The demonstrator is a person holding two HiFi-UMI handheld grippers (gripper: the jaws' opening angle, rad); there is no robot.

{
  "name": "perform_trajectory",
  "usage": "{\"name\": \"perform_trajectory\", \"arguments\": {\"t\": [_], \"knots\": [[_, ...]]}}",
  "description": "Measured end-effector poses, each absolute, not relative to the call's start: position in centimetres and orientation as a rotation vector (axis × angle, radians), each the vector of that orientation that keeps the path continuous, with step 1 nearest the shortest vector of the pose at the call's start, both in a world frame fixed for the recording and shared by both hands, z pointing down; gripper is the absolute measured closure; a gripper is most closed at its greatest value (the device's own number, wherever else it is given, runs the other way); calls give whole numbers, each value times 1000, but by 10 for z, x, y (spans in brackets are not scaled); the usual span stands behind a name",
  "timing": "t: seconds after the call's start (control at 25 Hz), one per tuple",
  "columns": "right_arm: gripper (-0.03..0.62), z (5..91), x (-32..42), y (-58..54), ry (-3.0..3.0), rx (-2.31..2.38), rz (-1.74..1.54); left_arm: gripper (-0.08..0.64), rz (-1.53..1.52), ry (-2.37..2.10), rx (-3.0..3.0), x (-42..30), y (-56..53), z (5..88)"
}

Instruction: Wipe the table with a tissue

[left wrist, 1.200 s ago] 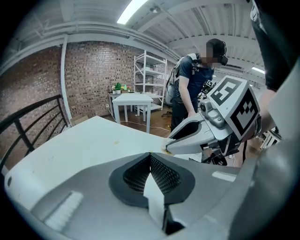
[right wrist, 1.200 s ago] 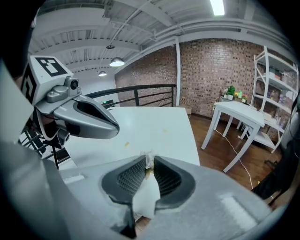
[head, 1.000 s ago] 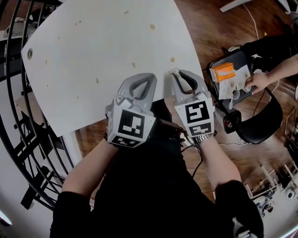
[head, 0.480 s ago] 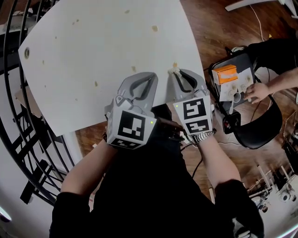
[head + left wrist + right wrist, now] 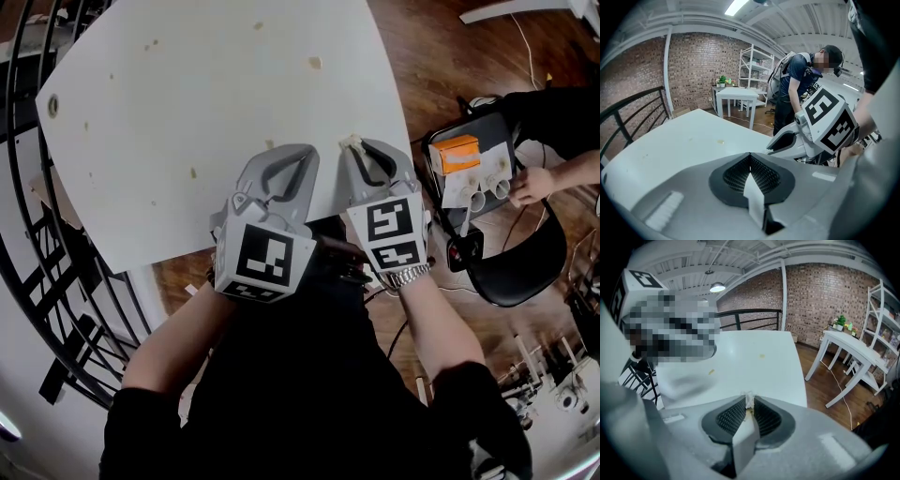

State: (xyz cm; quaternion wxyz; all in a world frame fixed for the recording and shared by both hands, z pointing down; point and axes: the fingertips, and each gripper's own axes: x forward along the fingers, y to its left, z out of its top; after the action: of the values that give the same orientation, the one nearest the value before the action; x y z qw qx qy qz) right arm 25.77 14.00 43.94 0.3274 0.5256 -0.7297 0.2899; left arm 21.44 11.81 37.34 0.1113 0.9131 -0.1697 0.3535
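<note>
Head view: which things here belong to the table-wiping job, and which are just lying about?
Job: white table; its yellowish spots; tissue pinched in the right gripper.
Lying about: orange box on the black chair; another person's hand beside it.

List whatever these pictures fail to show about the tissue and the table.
The tissue: only a scrap shows; the shut pads of the right gripper hide the rest in both views.
The table beneath the left gripper and right gripper: covered by them, head view.
The table's far edge: cut off by the head view's top.
Whether the tissue touches the table: cannot tell.
</note>
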Motion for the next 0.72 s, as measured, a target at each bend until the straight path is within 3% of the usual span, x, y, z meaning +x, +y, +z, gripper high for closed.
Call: {"name": "perform_trajectory", "arguments": {"t": [0.72], "knots": [[548,439,262,115,-1950,1328,736,543,1047,-576,2642,213,99,372]]}}
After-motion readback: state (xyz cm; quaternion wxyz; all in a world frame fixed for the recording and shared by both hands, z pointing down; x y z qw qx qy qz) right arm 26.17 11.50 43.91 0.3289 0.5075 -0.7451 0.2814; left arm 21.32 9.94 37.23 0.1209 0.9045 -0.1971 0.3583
